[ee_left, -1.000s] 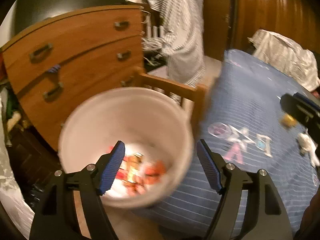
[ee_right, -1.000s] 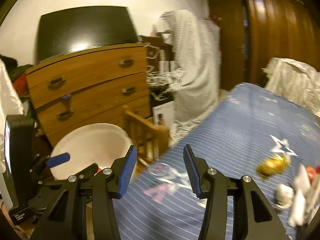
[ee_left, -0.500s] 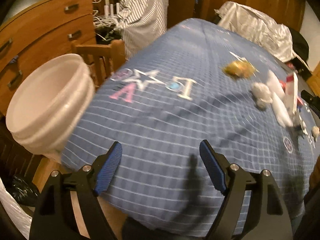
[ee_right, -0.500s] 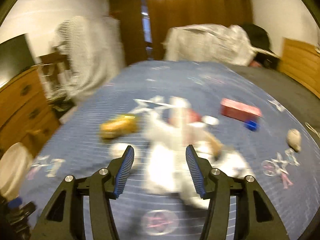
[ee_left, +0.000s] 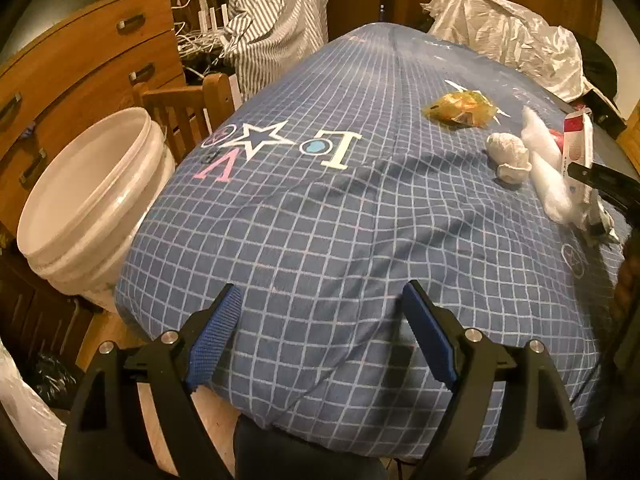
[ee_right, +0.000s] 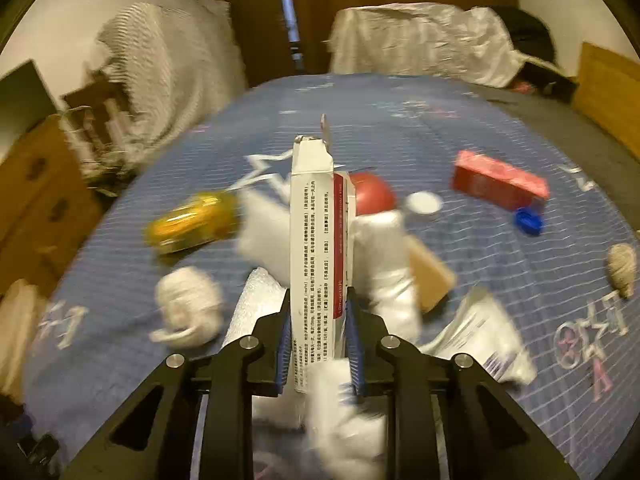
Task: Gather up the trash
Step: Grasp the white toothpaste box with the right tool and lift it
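**Right tongs clamp a carton while the left hang open**

Much of the right wrist view is smeared by motion — the yellow crinkled plastic wrapper (ee_right: 192,222), the white crumpled tissue ball (ee_right: 186,306) and the soft white wadding (ee_right: 384,264) are blurred, and a red round thing behind the carton is too hidden to identify. The right tongs (ee_right: 319,344) have just been closing and now grip the tall white-and-red printed cardboard carton (ee_right: 316,240), which stands upright between the blue pads. Farther right lie a red rectangular box (ee_right: 500,180) and a blue bottle cap (ee_right: 528,221), on the blue checked bedspread (ee_left: 320,220).

The left tongs (ee_left: 320,336) have been opening and gape over the near edge of the bed, nothing between them. The white plastic bucket (ee_left: 88,200) stands at the left, beside the bed; a second ago it sat directly under these tongs.
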The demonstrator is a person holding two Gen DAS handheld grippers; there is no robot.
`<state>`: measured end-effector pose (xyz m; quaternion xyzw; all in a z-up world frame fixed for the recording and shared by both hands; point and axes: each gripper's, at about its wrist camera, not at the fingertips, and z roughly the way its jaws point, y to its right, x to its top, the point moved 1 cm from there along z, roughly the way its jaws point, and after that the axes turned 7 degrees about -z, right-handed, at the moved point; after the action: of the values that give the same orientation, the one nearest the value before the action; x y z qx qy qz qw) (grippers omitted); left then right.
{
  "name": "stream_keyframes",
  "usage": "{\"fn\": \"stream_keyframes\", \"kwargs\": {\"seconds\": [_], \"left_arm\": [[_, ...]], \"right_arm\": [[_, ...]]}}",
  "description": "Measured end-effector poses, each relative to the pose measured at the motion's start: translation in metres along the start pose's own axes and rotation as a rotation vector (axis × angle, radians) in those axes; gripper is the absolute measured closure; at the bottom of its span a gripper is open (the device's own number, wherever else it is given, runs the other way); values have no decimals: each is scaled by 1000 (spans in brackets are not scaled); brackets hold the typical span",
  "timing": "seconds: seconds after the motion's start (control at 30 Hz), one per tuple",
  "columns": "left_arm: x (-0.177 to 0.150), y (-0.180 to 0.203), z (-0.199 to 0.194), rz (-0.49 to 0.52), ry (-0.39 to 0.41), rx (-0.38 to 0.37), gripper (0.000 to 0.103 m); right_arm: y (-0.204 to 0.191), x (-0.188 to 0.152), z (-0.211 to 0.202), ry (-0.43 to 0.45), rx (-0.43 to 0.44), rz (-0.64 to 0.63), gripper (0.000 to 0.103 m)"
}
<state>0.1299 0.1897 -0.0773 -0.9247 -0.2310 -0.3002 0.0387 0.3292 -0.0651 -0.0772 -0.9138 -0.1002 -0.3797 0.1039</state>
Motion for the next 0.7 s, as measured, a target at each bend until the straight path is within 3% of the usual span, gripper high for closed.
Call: {"fn": "stream_keyframes", "kwargs": {"seconds": [0.13, 0.2, 0.3, 0.43, 0.57, 0.7], "left_arm": [[-4, 3, -1, 5, -6, -6, 23], [-6, 8, -2, 14, -5, -8, 21], [-11, 12, -6, 25, -6, -10, 21], [-14, 14, -11, 31, 0, -13, 21], [-21, 21, -14, 48, 5, -26, 21], [-28, 33, -15, 80, 2, -60, 21]], "right_arm": [[-30, -19, -24, -33, 172, -26, 79], [-46, -35, -40, -9, 211, -52, 79], [-67, -52, -68, 57, 176, -126, 79], [-63, -70, -110, 121, 187, -106, 79], [-20, -83, -146, 135, 132, -39, 79], [30, -101, -161, 81, 32, 46, 78]]}}
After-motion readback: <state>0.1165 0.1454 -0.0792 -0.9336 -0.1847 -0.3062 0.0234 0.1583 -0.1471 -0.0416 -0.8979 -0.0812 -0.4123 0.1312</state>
